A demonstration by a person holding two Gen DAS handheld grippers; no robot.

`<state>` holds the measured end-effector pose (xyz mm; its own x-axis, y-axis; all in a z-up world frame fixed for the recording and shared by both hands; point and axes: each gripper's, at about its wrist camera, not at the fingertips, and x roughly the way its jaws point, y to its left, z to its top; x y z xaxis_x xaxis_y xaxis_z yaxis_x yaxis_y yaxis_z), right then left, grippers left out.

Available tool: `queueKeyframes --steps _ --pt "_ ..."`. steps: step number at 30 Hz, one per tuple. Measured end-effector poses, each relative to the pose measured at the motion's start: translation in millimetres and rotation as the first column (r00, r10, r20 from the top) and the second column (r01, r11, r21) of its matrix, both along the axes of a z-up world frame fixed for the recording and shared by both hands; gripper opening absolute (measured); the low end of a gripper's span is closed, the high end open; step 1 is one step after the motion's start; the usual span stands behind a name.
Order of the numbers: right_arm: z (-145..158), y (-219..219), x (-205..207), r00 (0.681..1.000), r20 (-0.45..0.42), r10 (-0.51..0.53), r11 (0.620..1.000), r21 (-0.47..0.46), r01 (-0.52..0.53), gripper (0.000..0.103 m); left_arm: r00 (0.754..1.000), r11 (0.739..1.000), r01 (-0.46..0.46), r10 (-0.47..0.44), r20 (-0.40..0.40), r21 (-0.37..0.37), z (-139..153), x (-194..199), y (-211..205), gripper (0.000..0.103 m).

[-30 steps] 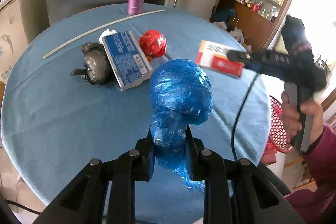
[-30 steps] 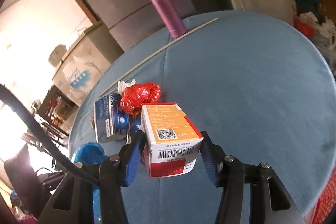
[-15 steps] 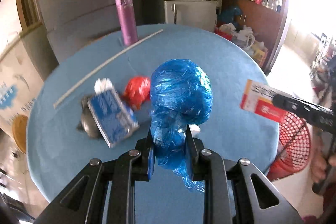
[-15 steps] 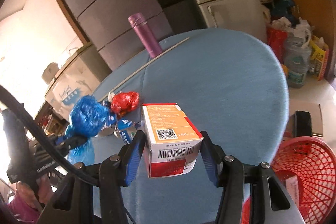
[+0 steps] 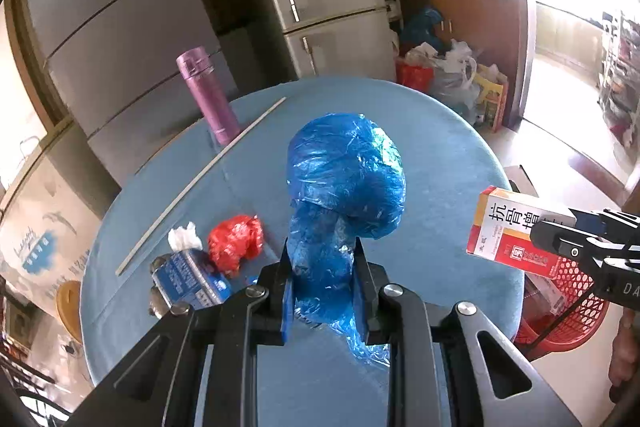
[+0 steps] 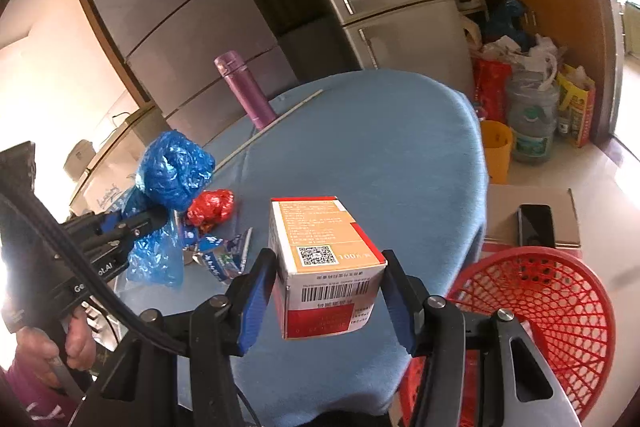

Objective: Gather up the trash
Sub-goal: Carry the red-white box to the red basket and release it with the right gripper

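Both grippers have been carried rightward & higher since 1 s ago: the red mesh basket (image 6: 532,311), absent from the earlier right wrist view, is now seen beside the table's near-right edge, and the carton (image 6: 326,263) has been brought toward it.

L gripper (image 5: 323,291) is clamped on the twisted neck of a crinkled blue plastic bag (image 5: 346,183) – glossy film, bulbous head above the blue pads, loose tail hanging below. It is held off the round table (image 5: 432,155), which is covered w/ a matte blue cloth.

R gripper (image 6: 328,301) is pinched on a rectangular cardboard carton – orange top w/ QR code, white barcode band, red base. It is held above the table's near-right part, just left of the basket's rim. In the left wrist view the same carton (image 5: 516,231) is seen at right, in front of the basket (image 5: 568,303).

Left on the cloth: a crumpled red plastic wad (image 5: 236,243), a blue printed packet (image 5: 188,279) w/ white tissue at its far end, touching the wad, and something dark & shiny half hidden under the packet. A thin white rod (image 5: 200,183) lies diagonally across the far side; a purple cylindrical flask (image 5: 208,95) stands upright just behind it. Lattice basket sits on the floor, open-topped; contents can't be made out.
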<state>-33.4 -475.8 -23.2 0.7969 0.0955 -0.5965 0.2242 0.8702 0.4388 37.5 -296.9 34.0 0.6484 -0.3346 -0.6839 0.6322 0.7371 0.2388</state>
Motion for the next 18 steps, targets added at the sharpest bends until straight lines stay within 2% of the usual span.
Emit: queueKeyframes --steps 18 --pt "0 -27 -28 0.998 -0.002 -0.069 0.998 0.010 0.069 0.056 0.997 0.997 0.070 -0.070 -0.011 0.033 -5 -18 -44 0.025"
